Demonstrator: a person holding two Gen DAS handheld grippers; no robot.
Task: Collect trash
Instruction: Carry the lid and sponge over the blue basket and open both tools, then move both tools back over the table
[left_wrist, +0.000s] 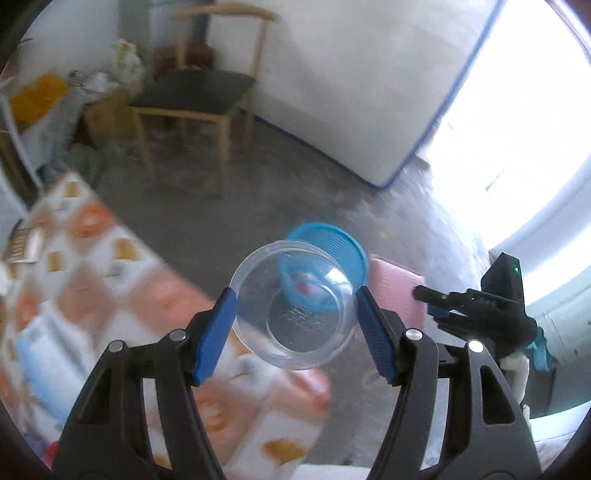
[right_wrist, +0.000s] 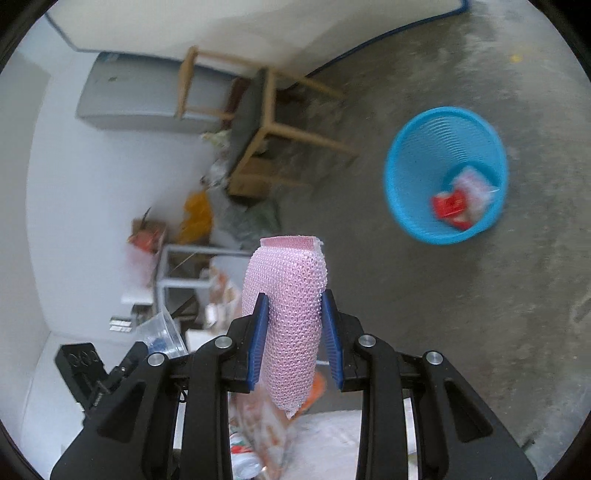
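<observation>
cup (left_wrist: 295, 314): clear glossy plastic | sleeve (right_wrist: 288, 317): pink foam mesh | floor (right_wrist: 443, 295): rough, probably concrete

Bare grey concrete floor (right_wrist: 424, 314), kinda scuffed. A blue mesh wastebasket (right_wrist: 445, 173) sits out in the open on it with a red packet (right_wrist: 452, 206) and clear wrapper inside. A wooden chair (right_wrist: 258, 122) stands near the wall, bags and boxes (right_wrist: 199, 210) piled beside.

between the jaws of the left gripper (left_wrist: 295, 306) sits a cup (left_wrist: 293, 304). beyond it stands a basket (left_wrist: 343, 243) on the floor (left_wrist: 258, 206). between the right gripper (right_wrist: 293, 332) jaws is a foam net (right_wrist: 286, 314); the basket lies ahead, to their right, with wrappers (right_wrist: 461, 199) in it.
</observation>
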